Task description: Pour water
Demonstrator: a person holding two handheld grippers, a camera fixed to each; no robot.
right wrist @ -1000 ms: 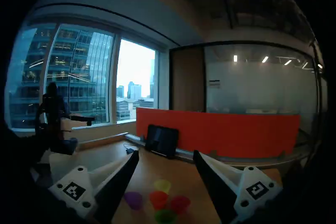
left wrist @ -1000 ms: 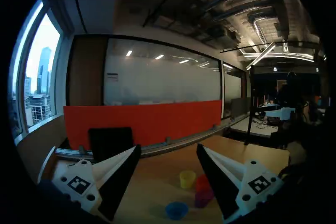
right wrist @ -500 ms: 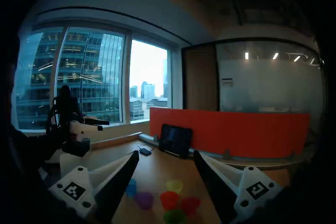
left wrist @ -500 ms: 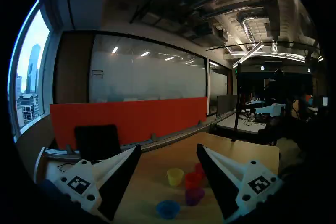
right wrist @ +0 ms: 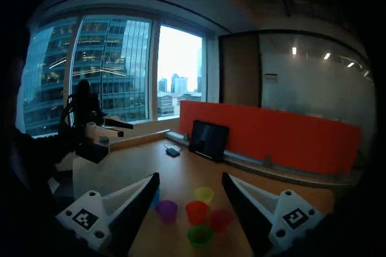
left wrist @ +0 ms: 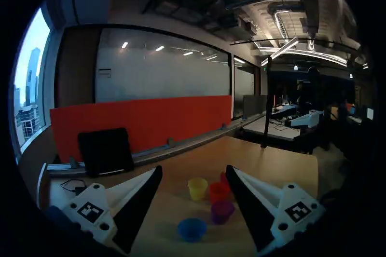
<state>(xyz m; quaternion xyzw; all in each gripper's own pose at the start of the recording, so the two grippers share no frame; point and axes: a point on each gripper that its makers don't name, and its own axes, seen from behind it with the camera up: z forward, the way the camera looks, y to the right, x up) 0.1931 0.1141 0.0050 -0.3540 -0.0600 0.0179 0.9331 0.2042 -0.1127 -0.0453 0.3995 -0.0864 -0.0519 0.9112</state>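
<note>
Several small plastic cups stand in a cluster on a wooden table (left wrist: 270, 165). In the left gripper view I see a yellow cup (left wrist: 197, 188), a red cup (left wrist: 218, 192), a purple cup (left wrist: 221, 211) and a blue cup (left wrist: 192, 229). The left gripper (left wrist: 193, 172) hangs open above them, nothing between its fingers. In the right gripper view the yellow cup (right wrist: 204, 194), red cup (right wrist: 196, 211), purple cup (right wrist: 167, 209), a dark red cup (right wrist: 220, 219) and a green cup (right wrist: 200, 236) sit under the open right gripper (right wrist: 189, 179). A blue cup (right wrist: 154, 198) peeks from behind its left finger.
A dark tablet (right wrist: 208, 140) leans against an orange divider (right wrist: 270, 134) at the table's back. A small device with a cable (right wrist: 172, 152) lies near it. The other gripper and an arm (right wrist: 89, 136) show dimly at left. Windows (right wrist: 111, 69) line the left side.
Both grippers have tilted downward and come closer to the table, so more of the tabletop and the cups shows. Both stay open.
</note>
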